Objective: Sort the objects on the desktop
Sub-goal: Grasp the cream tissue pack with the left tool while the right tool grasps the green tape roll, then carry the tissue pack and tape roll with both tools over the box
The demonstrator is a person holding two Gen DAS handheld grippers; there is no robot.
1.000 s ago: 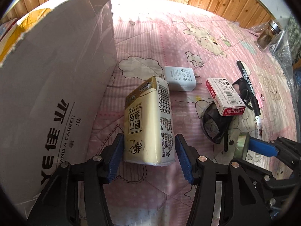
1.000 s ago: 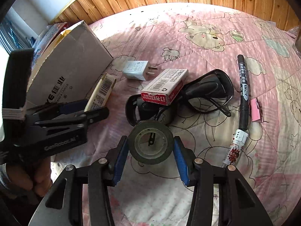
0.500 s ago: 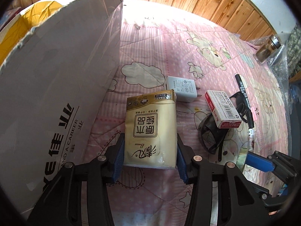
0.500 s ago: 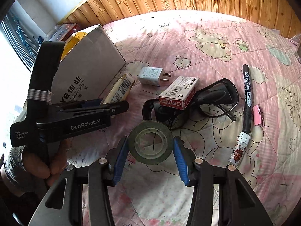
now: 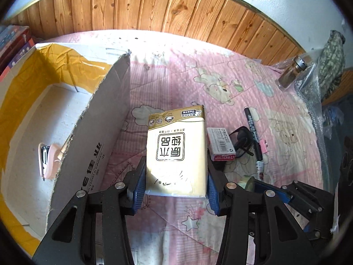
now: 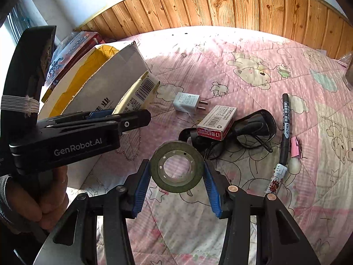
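My left gripper (image 5: 176, 187) is shut on a cream and gold tissue pack (image 5: 176, 150) and holds it above the pink quilt, just right of the open cardboard box (image 5: 97, 137). The pack also shows in the right wrist view (image 6: 138, 97). My right gripper (image 6: 176, 190) is shut on a dark roll of tape (image 6: 176, 165), lifted off the quilt. On the quilt lie a white charger (image 6: 187, 102), a red staples box (image 6: 217, 122), black sunglasses (image 6: 253, 130) and a black marker (image 6: 284, 128).
A pink stapler (image 5: 47, 161) lies inside the box. A glass jar (image 5: 291, 75) and bubble wrap (image 5: 313, 92) stand at the far right. A small pink clip (image 6: 295, 146) lies beside the marker. Wooden panelling (image 5: 176, 11) runs along the back.
My left gripper has lifted the tissue pack off the quilt and higher, so the inside of the box shows. My right gripper has risen with the tape roll.
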